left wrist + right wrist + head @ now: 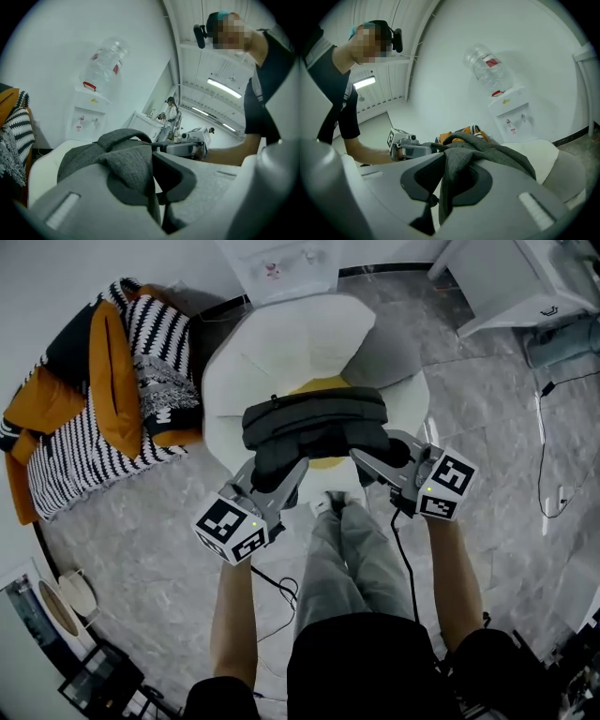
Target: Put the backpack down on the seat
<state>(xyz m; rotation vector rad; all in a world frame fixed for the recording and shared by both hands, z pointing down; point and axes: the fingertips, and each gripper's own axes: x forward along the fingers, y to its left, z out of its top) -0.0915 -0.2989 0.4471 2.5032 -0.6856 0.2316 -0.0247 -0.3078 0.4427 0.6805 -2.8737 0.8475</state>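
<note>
The backpack hangs level between our two grippers, over the front half of the white seat and above a yellow cushion that shows at its far and near edges. We cannot tell whether its underside touches anything yet. The left gripper is clamped on a fold of grey fabric at the bag's near left corner, and the right gripper is pinched on a matching fold at the near right. In each gripper view the cloth is squeezed between the pads and drapes over the jaw. Both grips are on loose fabric rather than a strap or frame, so we judge the bag will sag and swing if we hurry. The way to do this well is to lower both sides together and keep the bag flat. We should let its base meet the cushion before either jaw gives, and hold the clamp until the fabric slackens and the seat plainly carries the weight. The bag sits towards the seat's front rim, close to our legs. We would nudge it a little further in so it cannot tip off the edge once released. Then we open both jaws and draw them back along their own line so no fold snags. The striped blanket to the left and the dispenser behind are well apart from the bag and need no care.
</note>
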